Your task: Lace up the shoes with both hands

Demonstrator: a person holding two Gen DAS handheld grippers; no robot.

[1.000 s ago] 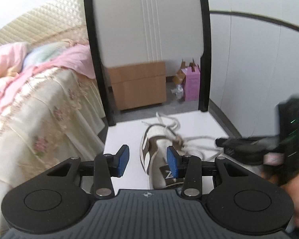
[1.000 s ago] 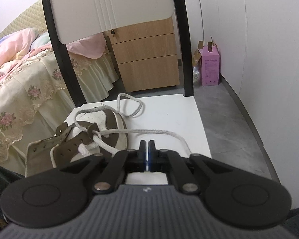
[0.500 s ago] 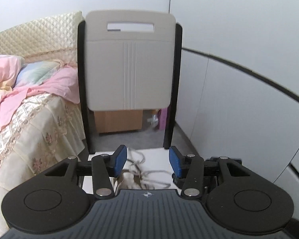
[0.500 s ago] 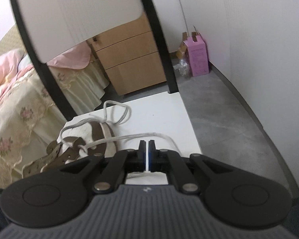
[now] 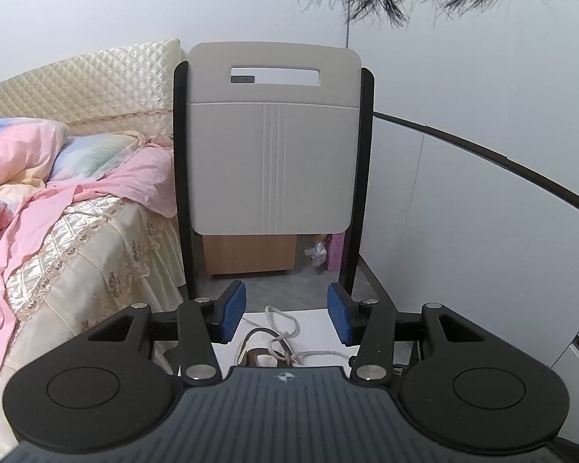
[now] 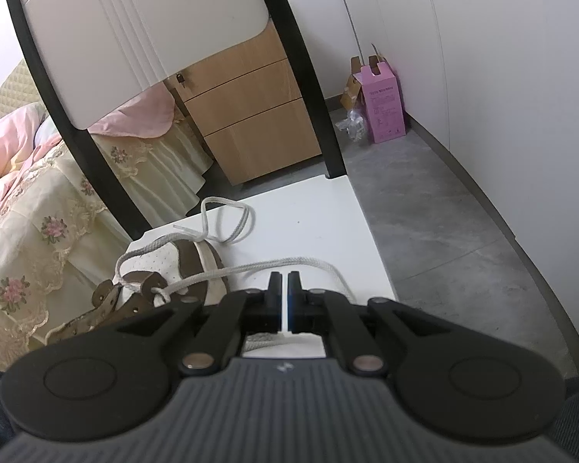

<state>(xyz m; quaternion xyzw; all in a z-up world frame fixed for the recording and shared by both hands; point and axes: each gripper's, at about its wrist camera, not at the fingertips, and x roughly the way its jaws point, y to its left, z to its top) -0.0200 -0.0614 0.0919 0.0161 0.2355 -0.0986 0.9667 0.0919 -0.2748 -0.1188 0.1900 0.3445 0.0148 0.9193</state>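
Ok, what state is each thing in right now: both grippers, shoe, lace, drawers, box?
Left gripper: open, holding nothing.
Right gripper: shut; grip on lace unclear.
Brown-and-white shoe: on white seat, partly laced.
White lace: untied, loose.
Wooden drawers: closed.
Pink cardboard box: flaps open.

A grey folding chair (image 5: 274,162) with black side bars stands upright. Behind it is a wooden drawer cabinet (image 6: 251,115). A pink carton box (image 6: 384,106) stands on the grey floor (image 6: 436,208) near the white wall. A bed (image 5: 58,208) with pink bedding (image 5: 15,162) is left of the chair.
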